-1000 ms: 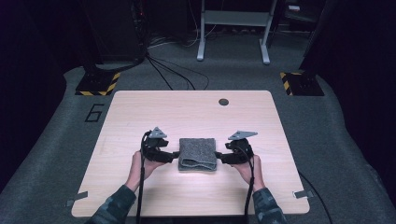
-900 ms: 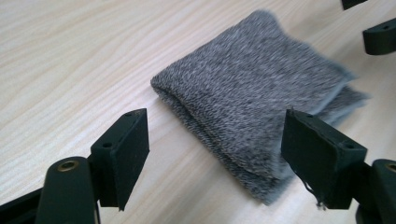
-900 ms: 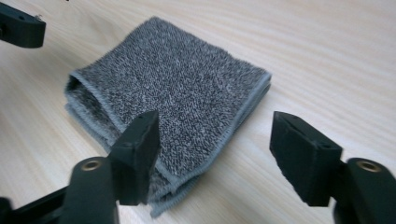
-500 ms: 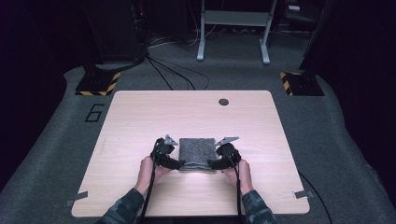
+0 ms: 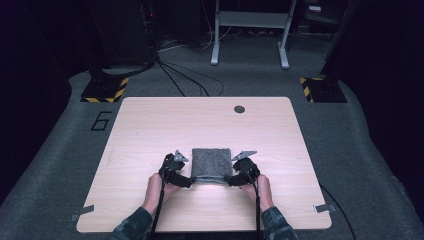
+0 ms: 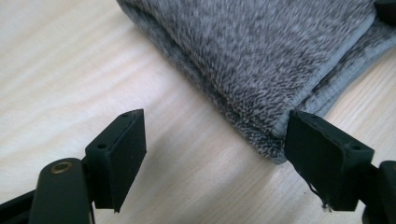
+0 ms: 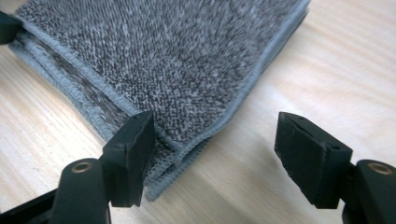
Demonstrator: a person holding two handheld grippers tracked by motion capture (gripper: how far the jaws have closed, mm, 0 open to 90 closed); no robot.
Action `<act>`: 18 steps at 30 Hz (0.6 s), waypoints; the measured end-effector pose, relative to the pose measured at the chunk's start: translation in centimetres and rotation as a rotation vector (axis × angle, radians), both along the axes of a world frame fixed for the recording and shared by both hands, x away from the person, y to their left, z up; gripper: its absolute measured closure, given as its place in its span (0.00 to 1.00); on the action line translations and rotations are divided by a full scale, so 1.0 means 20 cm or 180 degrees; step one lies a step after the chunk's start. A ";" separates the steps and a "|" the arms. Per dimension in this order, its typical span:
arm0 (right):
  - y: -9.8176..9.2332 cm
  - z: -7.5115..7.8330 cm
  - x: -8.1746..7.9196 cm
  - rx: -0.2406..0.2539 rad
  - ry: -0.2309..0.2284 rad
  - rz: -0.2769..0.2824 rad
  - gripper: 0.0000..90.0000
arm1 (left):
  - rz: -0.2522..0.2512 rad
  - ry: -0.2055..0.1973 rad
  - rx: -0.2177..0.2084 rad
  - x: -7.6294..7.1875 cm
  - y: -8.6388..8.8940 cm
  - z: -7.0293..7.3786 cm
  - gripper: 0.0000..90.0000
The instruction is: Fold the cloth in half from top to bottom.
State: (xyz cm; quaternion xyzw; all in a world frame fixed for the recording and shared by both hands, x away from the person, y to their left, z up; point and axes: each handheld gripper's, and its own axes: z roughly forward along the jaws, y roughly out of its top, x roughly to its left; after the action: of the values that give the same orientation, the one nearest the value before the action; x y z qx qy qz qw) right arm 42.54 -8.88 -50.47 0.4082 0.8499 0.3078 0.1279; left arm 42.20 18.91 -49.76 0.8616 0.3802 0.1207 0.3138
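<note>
The folded grey terry towel [image 5: 211,165], soft and limp, is best gripped at its near corners; left gripper [image 6: 212,154] and right gripper [image 7: 212,154] are held wide, jaws just opened, nothing clamped.

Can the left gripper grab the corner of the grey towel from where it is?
Probably yes. The left gripper has its jaws open right at the near corner of the folded towel, with bare table around it and nothing in between. One jaw already sits beside the corner's edge.
</note>
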 end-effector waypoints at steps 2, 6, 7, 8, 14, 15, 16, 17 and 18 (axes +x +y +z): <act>-0.03 0.04 0.02 0.0092 -0.0032 -0.0014 0.31 | 0.0099 -0.0100 -0.0098 0.03 0.02 0.06 0.23; -0.05 0.10 0.06 0.0158 -0.0106 -0.0109 0.31 | 0.0178 -0.0140 -0.0125 0.10 0.04 0.10 0.22; -0.05 0.10 0.06 0.0158 -0.0106 -0.0109 0.31 | 0.0178 -0.0140 -0.0125 0.10 0.04 0.10 0.22; -0.06 0.10 0.08 0.0141 -0.0104 -0.0142 0.30 | 0.0198 -0.0120 -0.0089 0.13 0.04 0.09 0.22; -0.18 0.09 0.09 0.0188 -0.0120 -0.0389 0.27 | 0.0426 -0.0097 -0.0161 0.15 0.15 0.06 0.18; -0.21 0.09 0.09 0.0197 -0.0144 -0.0420 0.27 | 0.0474 -0.0124 -0.0150 0.15 0.18 0.07 0.17; -0.26 0.09 0.08 0.0211 -0.0181 -0.0471 0.27 | 0.0515 -0.0133 -0.0146 0.14 0.21 0.07 0.17; -0.26 0.09 0.08 0.0211 -0.0181 -0.0471 0.27 | 0.0515 -0.0133 -0.0146 0.14 0.21 0.07 0.16; -0.35 0.09 0.07 0.0210 -0.0194 -0.0612 0.24 | 0.0593 -0.0179 -0.0165 0.11 0.29 0.08 0.16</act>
State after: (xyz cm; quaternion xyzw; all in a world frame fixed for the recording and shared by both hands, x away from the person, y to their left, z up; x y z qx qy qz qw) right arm 43.92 -15.91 -48.63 0.4822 0.7919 0.3342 0.1691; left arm 44.43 24.64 -48.13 0.8104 0.4527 0.1637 0.3340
